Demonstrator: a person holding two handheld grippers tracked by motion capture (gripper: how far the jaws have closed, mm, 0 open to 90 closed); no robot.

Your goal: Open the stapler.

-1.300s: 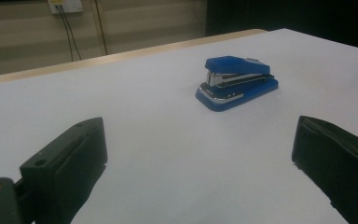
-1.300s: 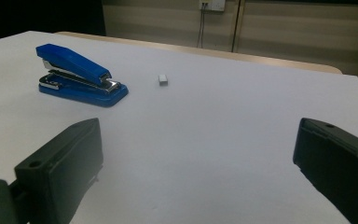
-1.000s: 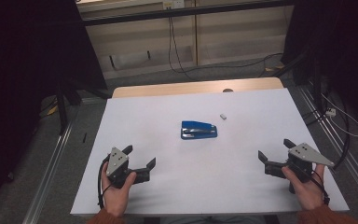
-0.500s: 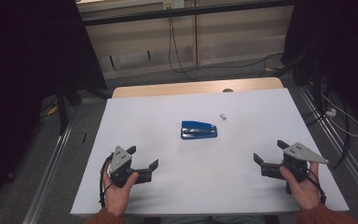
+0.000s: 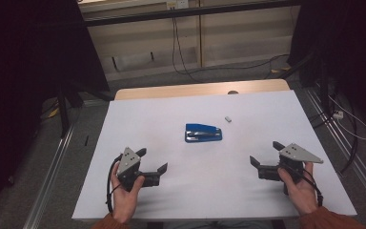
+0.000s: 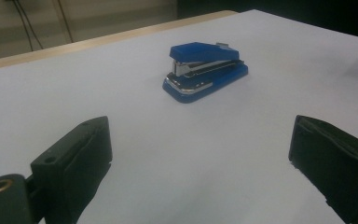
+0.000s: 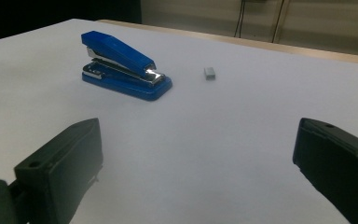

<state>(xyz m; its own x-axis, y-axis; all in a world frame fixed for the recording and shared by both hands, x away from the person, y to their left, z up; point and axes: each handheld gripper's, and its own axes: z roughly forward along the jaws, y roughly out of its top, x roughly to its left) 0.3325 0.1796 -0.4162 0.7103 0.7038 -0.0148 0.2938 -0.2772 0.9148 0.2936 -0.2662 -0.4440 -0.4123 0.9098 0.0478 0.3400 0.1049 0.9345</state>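
We are at approach: both grippers, left and right, fingers released, face the stapler. Next, advance and grasp it squarely.

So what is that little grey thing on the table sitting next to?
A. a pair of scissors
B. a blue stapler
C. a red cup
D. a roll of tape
B: the small grey block lies on the white table a short way from the blue stapler, apart from it and not touching; both open grippers, left and right, are well short of either.
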